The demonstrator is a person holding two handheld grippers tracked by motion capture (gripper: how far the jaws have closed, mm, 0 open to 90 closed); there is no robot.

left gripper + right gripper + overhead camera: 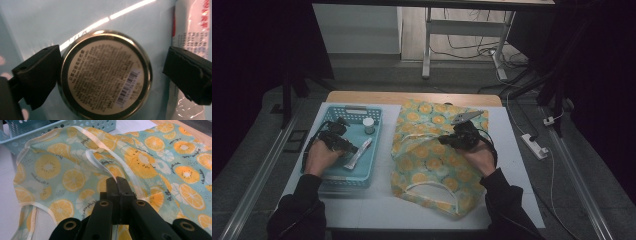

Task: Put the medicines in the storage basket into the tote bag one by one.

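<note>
Your left gripper (110, 75) has its jaws apart, one on each side of a round tin (105, 75) that lies with its printed label and barcode facing the camera; the jaw at 9 o'clock seems to touch the tin's rim, while the jaw at 3 o'clock stands clear of it, with a gap of blue floor between. Under that 3 o'clock jaw lies a white sachet (190, 32) with red printing, just beside the tin. In the high view your left gripper (334, 136) is low inside the blue basket (374, 150), and at about 1 o'clock from it a small white-capped bottle (368, 125) stands upright near the far wall; a silver tube (358, 154) lies slanted at about 4 o'clock, though this view is small and dark, so I cannot tell its kind for sure. Your right gripper (117, 181) has its jaws together, clamped on the white-trimmed edge of the fruit-print cloth bag (155, 162), and the fabric rises in a fold at the pinch. In the high view this bag (427, 160) is spread on the white table (512, 165), just at 3 o'clock of the basket, with your right gripper (451, 141) over its middle part.
</note>
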